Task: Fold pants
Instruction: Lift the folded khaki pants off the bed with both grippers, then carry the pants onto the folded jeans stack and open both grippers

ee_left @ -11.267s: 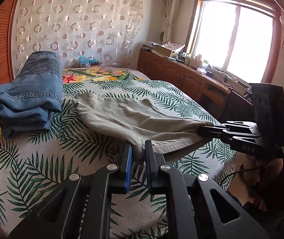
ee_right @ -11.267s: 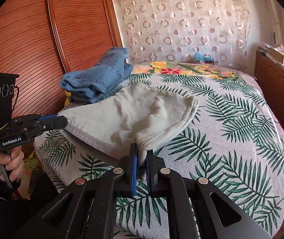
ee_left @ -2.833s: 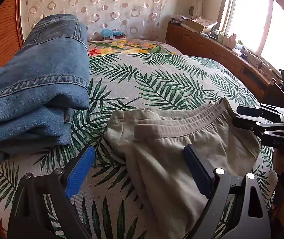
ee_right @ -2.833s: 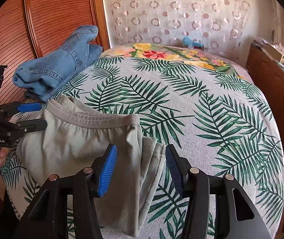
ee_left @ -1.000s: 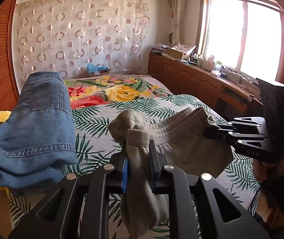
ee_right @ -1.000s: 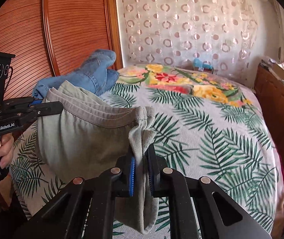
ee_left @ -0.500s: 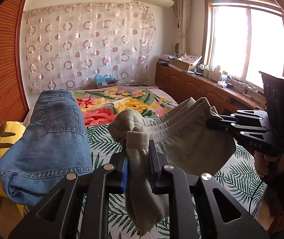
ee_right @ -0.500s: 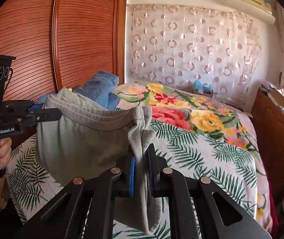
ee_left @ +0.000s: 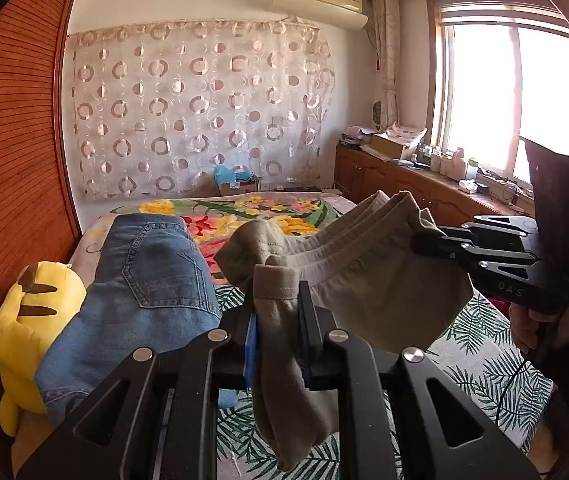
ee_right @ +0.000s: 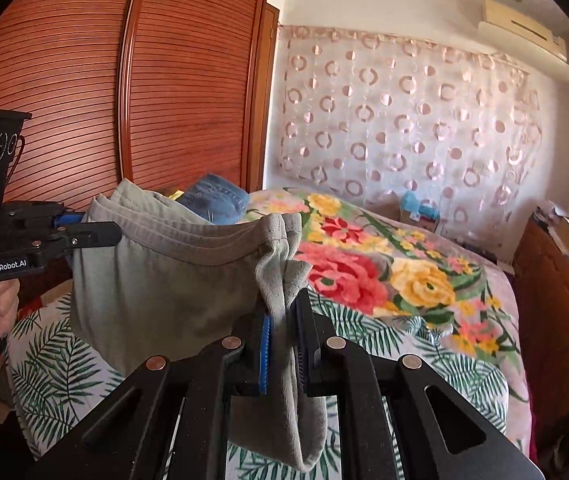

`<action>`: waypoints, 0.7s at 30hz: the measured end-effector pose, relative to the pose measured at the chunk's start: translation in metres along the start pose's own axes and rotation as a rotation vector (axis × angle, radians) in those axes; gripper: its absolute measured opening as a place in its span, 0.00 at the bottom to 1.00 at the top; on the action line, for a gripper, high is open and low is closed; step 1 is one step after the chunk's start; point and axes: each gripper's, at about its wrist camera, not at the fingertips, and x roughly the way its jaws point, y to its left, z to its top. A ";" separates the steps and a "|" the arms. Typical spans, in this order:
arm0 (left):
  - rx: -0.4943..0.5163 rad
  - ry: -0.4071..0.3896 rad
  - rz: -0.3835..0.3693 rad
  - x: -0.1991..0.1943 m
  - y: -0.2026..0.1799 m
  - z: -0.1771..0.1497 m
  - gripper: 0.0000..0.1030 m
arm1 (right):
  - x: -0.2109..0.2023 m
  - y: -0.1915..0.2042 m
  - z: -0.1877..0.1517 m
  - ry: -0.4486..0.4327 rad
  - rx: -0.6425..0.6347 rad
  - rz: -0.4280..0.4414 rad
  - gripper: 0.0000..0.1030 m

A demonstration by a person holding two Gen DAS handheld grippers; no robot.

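Observation:
The folded grey-green pants (ee_left: 380, 288) hang in the air above the bed, stretched between both grippers, waistband up. My left gripper (ee_left: 276, 312) is shut on the pants' left end; it also shows in the right wrist view (ee_right: 84, 228). My right gripper (ee_right: 284, 324) is shut on the pants' (ee_right: 164, 280) right end; it also shows in the left wrist view (ee_left: 424, 242). Loose cloth hangs down between each pair of fingers.
A pile of folded blue jeans (ee_left: 144, 292) lies at the bed's left side next to a yellow plush toy (ee_left: 24, 332). The leaf-and-flower bedspread (ee_right: 404, 280) lies below. A wooden wardrobe (ee_right: 124, 100) stands left, a low cabinet (ee_left: 404, 188) under the window right.
Both grippers have risen further with the pants, which now hang higher above the bed. Earlier both were open over the pants lying folded on the bed, then shut on them.

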 end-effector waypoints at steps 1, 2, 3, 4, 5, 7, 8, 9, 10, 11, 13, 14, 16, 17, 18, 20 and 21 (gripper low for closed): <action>0.001 -0.003 0.008 0.000 0.003 0.002 0.17 | 0.004 -0.001 0.001 -0.003 -0.005 0.004 0.10; 0.001 -0.006 0.013 0.001 0.007 0.004 0.17 | 0.008 -0.004 0.001 -0.007 -0.009 0.007 0.10; 0.001 -0.008 0.022 0.001 0.009 0.006 0.17 | 0.011 -0.005 0.003 -0.013 -0.015 0.009 0.10; 0.000 -0.010 0.030 0.001 0.012 0.007 0.17 | 0.015 -0.007 0.005 -0.018 -0.020 0.013 0.10; -0.001 -0.011 0.038 0.002 0.015 0.009 0.17 | 0.018 -0.009 0.005 -0.021 -0.023 0.017 0.10; -0.004 -0.015 0.054 0.003 0.021 0.012 0.17 | 0.027 -0.012 0.009 -0.029 -0.035 0.026 0.10; -0.006 -0.017 0.061 0.003 0.024 0.012 0.17 | 0.031 -0.012 0.010 -0.031 -0.041 0.032 0.10; -0.010 -0.018 0.069 0.004 0.028 0.012 0.17 | 0.035 -0.014 0.010 -0.035 -0.049 0.038 0.10; -0.014 -0.020 0.075 0.004 0.031 0.013 0.17 | 0.038 -0.016 0.012 -0.039 -0.055 0.046 0.10; -0.019 -0.022 0.081 0.004 0.034 0.013 0.17 | 0.043 -0.016 0.014 -0.045 -0.065 0.054 0.10; -0.030 -0.024 0.092 0.005 0.039 0.014 0.17 | 0.052 -0.018 0.015 -0.050 -0.078 0.061 0.10; -0.035 -0.027 0.098 0.005 0.043 0.014 0.17 | 0.055 -0.020 0.017 -0.053 -0.083 0.066 0.10; -0.040 -0.032 0.107 0.004 0.047 0.013 0.17 | 0.063 -0.023 0.018 -0.059 -0.087 0.073 0.10; -0.043 -0.035 0.115 0.003 0.050 0.013 0.17 | 0.067 -0.025 0.019 -0.061 -0.087 0.077 0.10; -0.046 -0.037 0.121 0.003 0.052 0.012 0.17 | 0.073 -0.027 0.020 -0.064 -0.088 0.084 0.10; -0.056 -0.036 0.133 0.003 0.059 0.009 0.17 | 0.082 -0.029 0.022 -0.069 -0.096 0.098 0.10; -0.062 -0.035 0.138 0.004 0.062 0.009 0.17 | 0.086 -0.029 0.022 -0.070 -0.101 0.104 0.10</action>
